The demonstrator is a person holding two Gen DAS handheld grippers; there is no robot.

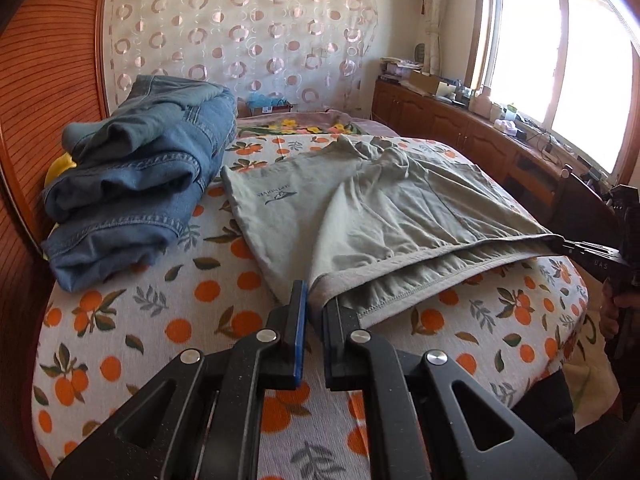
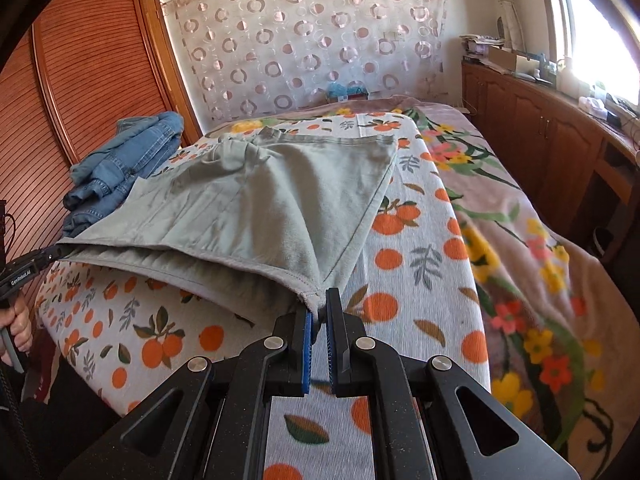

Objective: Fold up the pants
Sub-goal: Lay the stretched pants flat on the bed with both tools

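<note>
A: Where are the pants?

B: A pair of grey-green pants lies spread on a bed covered by a sheet printed with oranges. The waistband edge faces the near side, lifted a little off the sheet.

A: What holds them?

B: Two tools. The left hand-held gripper is clamped on the near left corner of the waistband, its blue-padded fingers together with cloth between them. The right hand-held gripper is pinched the same way on the near right corner. In the left view the other tool shows at the right edge, with part of a person's hand on its handle.

A: Anything else on the bed?

B: A folded pile of blue jeans sits on the far left, just beside the pants. A floral blanket lies to the right of the sheet.

A: And the room?

B: A patterned curtain hangs on the far wall, a wooden wardrobe stands left, and a bright window above a low cabinet is on the right.
</note>
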